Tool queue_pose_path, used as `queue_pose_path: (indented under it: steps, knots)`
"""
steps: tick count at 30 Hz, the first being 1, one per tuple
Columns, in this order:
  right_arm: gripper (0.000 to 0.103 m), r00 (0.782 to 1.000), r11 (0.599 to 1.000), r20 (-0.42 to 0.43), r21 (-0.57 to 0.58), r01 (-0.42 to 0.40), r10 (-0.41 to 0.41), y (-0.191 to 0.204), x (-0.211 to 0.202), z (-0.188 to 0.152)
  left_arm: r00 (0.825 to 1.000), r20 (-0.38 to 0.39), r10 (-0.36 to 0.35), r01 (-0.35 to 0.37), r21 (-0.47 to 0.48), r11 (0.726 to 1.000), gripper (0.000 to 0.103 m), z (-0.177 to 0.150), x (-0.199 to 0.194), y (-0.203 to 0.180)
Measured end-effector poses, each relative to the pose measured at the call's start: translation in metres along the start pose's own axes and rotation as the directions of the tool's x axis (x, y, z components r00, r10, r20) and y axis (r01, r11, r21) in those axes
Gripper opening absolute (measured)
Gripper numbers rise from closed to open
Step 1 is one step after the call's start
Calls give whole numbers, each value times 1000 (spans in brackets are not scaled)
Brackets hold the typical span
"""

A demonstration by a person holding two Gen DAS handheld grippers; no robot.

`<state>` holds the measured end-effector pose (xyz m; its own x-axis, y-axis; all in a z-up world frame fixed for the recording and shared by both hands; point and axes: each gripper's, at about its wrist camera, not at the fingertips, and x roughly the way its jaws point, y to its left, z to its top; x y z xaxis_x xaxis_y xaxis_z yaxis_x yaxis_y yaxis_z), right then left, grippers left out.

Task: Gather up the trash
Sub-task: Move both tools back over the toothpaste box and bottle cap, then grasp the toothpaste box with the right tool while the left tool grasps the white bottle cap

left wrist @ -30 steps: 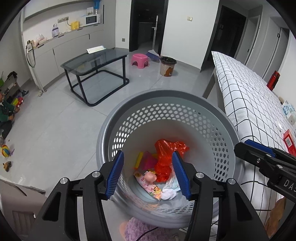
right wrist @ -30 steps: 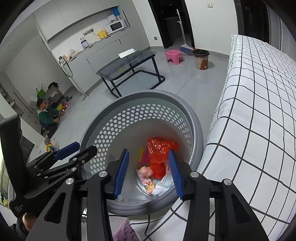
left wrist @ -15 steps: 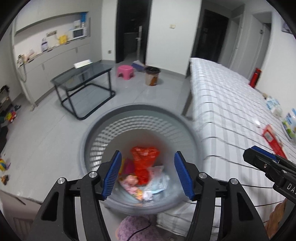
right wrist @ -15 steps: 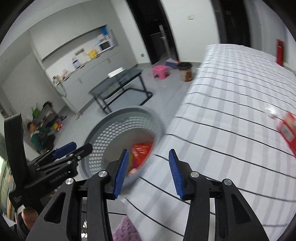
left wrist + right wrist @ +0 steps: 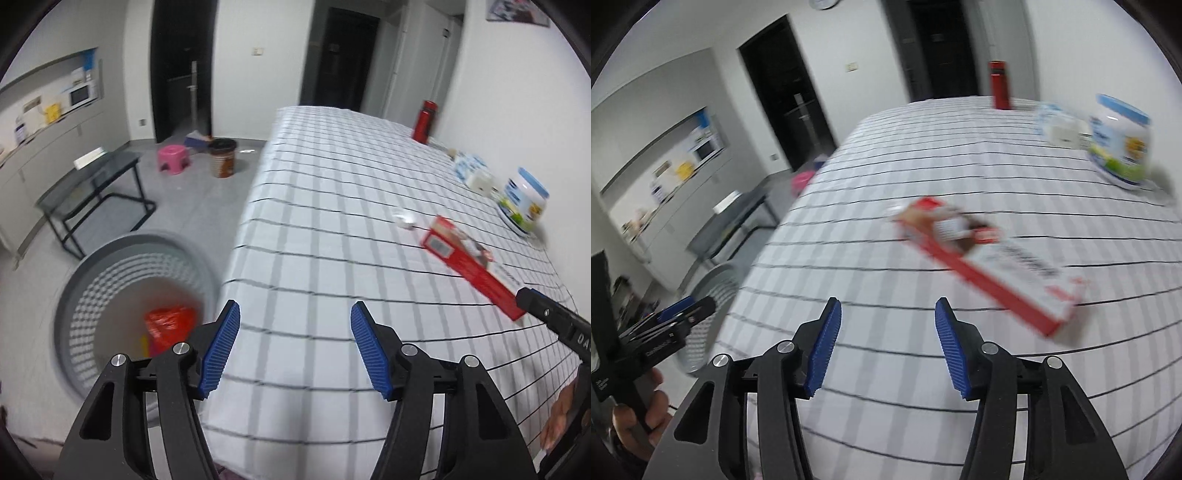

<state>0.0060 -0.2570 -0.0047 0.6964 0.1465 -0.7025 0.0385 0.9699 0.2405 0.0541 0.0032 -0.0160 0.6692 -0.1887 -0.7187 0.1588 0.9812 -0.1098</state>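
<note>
A long red and white carton (image 5: pixel 988 262) lies flat on the checked tablecloth (image 5: pixel 923 177), ahead and to the right of my right gripper (image 5: pixel 886 325), which is open and empty. The carton also shows in the left wrist view (image 5: pixel 467 260). A small white crumpled scrap (image 5: pixel 403 218) lies beyond it. My left gripper (image 5: pixel 293 328) is open and empty over the table's near edge. The grey perforated basket (image 5: pixel 85 273) stands on the floor to the left, with a red bag (image 5: pixel 168 321) inside.
A blue-lidded white tub (image 5: pixel 1121 144), white packets (image 5: pixel 1058 125) and a red flask (image 5: pixel 999 85) stand at the table's far right. A glass side table (image 5: pixel 92 173), a pink stool (image 5: pixel 173 157) and a brown bin (image 5: pixel 222 157) stand on the floor.
Both grippers have swung right, from over the basket to over the table. The carton has come into view. Both stay open and empty.
</note>
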Motion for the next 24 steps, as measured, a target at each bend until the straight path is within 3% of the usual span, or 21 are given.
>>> queue_pose_path:
  steps: [2,7,15,24]
  knots:
    - [60,1000,1000,4,6,28,-28,-19,-4,5,1000,0,-14,14,23,1000,65,7,6,-18]
    - [64,997,996,-15,-32,78,-79,-44,3,21,999,-8,-35,35,54,998,67,24,19,-50]
    - [65,990,985,-103,-152,81,-97,-52,43,45,999,-26,-41,43,86,995,68,52,47,-81]
    - [69,976,963,-194,-266,40,-94,-53,79,56,998,-57,-33,38,85,996,68,60,71,-91]
